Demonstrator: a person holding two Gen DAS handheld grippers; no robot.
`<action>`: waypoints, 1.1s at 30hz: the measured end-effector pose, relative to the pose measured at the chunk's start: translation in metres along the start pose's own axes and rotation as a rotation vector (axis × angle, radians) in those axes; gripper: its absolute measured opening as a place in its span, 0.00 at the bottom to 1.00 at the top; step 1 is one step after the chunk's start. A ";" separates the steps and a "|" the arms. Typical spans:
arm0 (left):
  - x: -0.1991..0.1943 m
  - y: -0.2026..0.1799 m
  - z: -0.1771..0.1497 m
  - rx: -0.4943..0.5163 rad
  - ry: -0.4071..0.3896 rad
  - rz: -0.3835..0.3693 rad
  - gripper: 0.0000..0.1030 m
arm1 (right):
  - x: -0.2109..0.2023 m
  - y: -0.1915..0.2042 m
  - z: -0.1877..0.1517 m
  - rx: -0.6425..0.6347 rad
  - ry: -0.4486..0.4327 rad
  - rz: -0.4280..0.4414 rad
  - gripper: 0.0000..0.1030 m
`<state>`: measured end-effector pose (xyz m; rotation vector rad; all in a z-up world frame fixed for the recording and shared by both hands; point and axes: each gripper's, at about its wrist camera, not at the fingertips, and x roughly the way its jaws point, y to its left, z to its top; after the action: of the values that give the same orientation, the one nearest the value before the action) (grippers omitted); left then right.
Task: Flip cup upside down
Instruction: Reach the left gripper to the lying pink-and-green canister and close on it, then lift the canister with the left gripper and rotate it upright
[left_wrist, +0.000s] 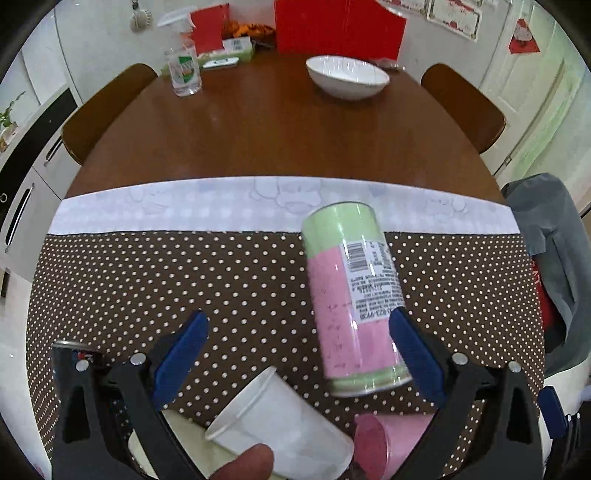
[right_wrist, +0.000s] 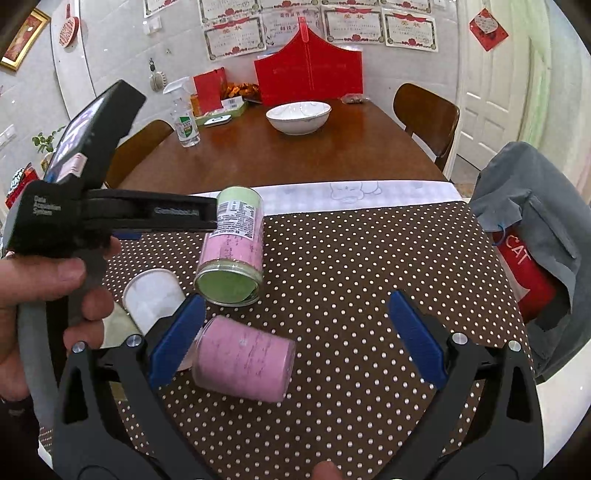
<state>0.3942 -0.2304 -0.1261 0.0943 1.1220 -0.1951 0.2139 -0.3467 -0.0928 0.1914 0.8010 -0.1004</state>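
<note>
A pink and green cup (left_wrist: 352, 291) with a barcode label hangs tilted in the air over the dotted cloth (left_wrist: 221, 280). In the left wrist view my left gripper (left_wrist: 297, 334) stands wide open, its right finger (left_wrist: 413, 350) beside the cup. In the right wrist view the left gripper's arm reaches the cup (right_wrist: 232, 251) from the left, and the cup's green base faces the camera. I cannot tell what holds the cup. A pink cup (right_wrist: 242, 360) and a white cup (right_wrist: 153, 295) lie on their sides. My right gripper (right_wrist: 297, 332) is open and empty above the pink cup.
A white bowl (right_wrist: 298, 117) and a spray bottle (right_wrist: 184, 118) stand on the far wooden table (right_wrist: 295, 155). A red card stand (right_wrist: 308, 70) is at the back. A chair with a grey jacket (right_wrist: 532, 229) stands at the right.
</note>
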 end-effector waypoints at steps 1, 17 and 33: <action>0.005 -0.002 0.002 0.005 0.012 0.004 0.94 | 0.006 0.000 0.002 -0.002 0.011 -0.005 0.94; 0.049 -0.040 0.032 0.055 0.105 -0.044 0.94 | 0.030 -0.010 0.007 0.042 0.050 -0.015 0.94; 0.062 -0.060 0.050 0.123 0.119 -0.091 0.67 | 0.016 -0.015 0.003 0.073 0.030 -0.014 0.94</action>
<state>0.4520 -0.3045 -0.1588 0.1662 1.2331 -0.3430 0.2251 -0.3618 -0.1045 0.2566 0.8288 -0.1409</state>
